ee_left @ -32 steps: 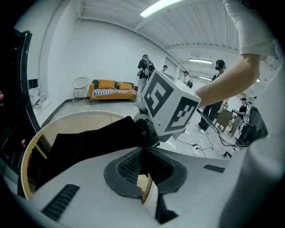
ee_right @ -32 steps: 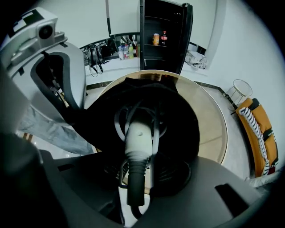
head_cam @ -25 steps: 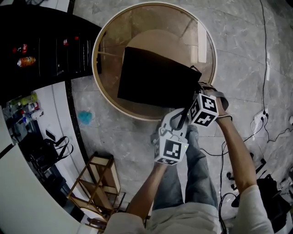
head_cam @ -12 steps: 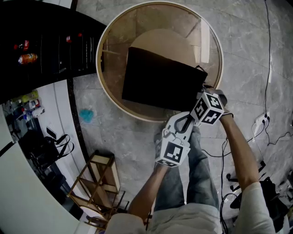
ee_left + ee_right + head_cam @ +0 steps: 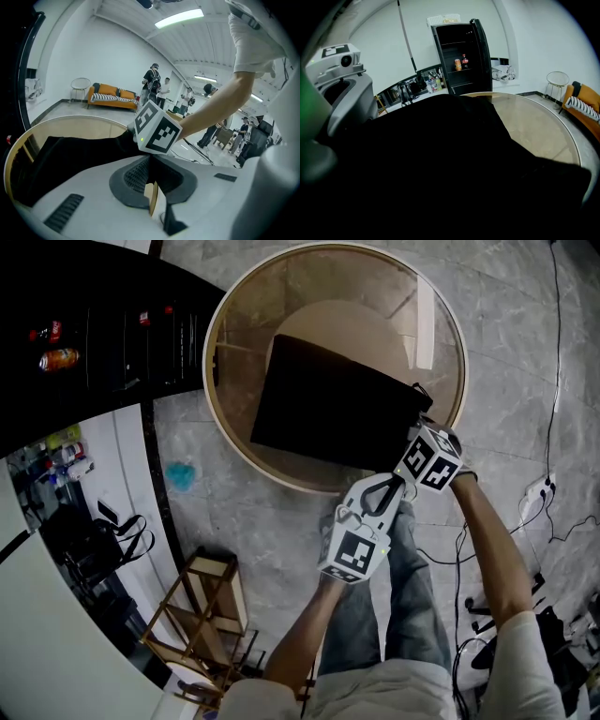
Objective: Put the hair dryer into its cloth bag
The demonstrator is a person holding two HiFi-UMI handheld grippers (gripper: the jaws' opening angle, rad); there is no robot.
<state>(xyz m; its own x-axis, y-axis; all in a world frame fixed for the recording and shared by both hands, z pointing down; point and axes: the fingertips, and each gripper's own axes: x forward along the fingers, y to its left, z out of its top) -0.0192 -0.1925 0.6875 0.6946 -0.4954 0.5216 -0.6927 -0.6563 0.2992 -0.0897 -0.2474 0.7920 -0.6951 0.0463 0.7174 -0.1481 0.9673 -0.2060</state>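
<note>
Lying flat across the round glass table [image 5: 309,282], the black cloth bag [image 5: 328,413] was spread over most of the tabletop, with one corner carried out to the table's near right rim. At that corner the right gripper [image 5: 417,432] was set against the bag. In the right gripper view the lower field was filled by black cloth, so its jaws were covered. They had just been opening, but it could not be told whether cloth was pinched between them. The left gripper [image 5: 382,486] was held just outside the table's near rim, close beside the right one, and its jaws were clenched together. To the left of the table in the head view, a black cabinet [image 5: 94,334] with drink bottles was placed. A small blue object [image 5: 178,477] was seen on the floor near the table's left rim, and a wooden rack [image 5: 211,610] was stood farther from it. Beyond the table's far side, an orange sofa [image 5: 112,96] was shown in the left gripper view.
</note>
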